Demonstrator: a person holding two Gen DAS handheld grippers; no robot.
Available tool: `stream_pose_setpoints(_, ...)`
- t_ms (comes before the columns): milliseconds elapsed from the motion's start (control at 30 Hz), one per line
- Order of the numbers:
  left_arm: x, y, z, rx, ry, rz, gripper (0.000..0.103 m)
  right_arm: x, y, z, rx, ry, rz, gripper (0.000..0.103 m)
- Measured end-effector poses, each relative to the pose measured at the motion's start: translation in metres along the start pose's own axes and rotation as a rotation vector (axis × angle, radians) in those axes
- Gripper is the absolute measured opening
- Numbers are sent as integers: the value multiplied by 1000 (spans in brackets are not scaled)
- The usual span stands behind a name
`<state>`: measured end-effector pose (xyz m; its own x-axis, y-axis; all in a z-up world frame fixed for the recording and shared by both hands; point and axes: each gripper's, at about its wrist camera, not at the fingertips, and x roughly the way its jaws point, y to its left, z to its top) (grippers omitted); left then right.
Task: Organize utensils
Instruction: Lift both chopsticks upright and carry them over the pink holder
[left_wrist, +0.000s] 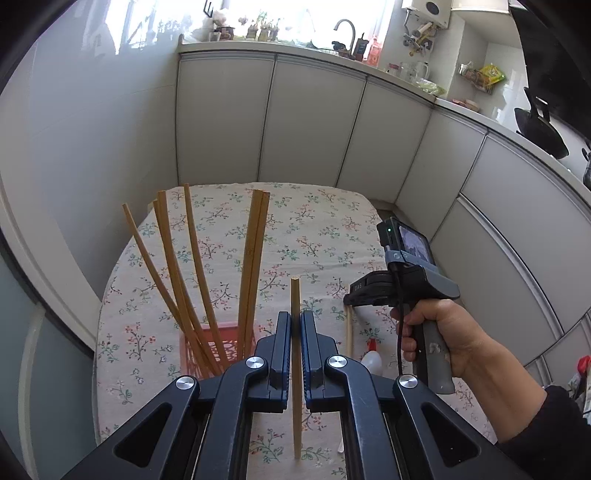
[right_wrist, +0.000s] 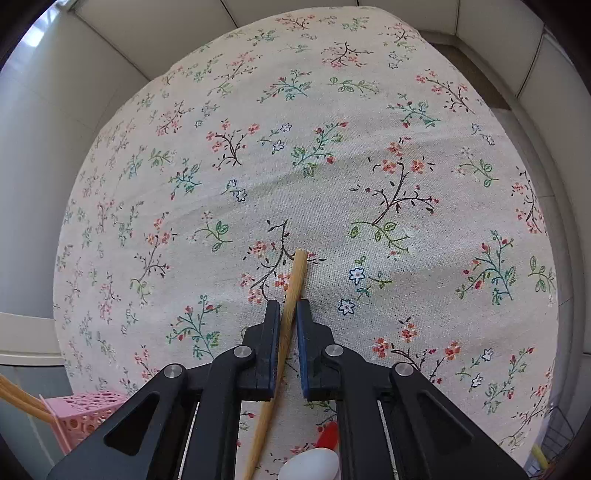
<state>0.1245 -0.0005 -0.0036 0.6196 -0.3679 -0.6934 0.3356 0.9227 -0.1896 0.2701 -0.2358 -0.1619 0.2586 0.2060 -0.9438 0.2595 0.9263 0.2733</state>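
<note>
Item: floral tablecloth (right_wrist: 332, 110) lying beneath both claws, white cabinets (left_wrist: 314, 122) standing beyond. My left claw (left_wrist: 295, 321) is clamping one chopstick (left_wrist: 295, 369); pink basket (left_wrist: 218, 350) sitting just left. My right claw (right_wrist: 288, 310) is gripping another chopstick (right_wrist: 293, 284).

Matt woven floral tablecloth (right_wrist: 332, 177), pale bamboo chopsticks (left_wrist: 207, 266), pink perforated plastic basket (right_wrist: 86, 410), glossy white cabinet doors (left_wrist: 314, 122)

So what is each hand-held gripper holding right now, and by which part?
Left hand-held gripper: a chopstick, near its upper end. Right hand-held gripper: another chopstick, near its thick end.
</note>
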Motion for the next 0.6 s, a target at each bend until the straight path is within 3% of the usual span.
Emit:
stream_pose_setpoints(167,-13,2,2,-1,-34,18,5,-23,-11,-14,46,-61,46,8)
stream_pose_setpoints(600,-85,-7,4,-8,-213,42,5,-173,18,-108,-59,-380,186,7)
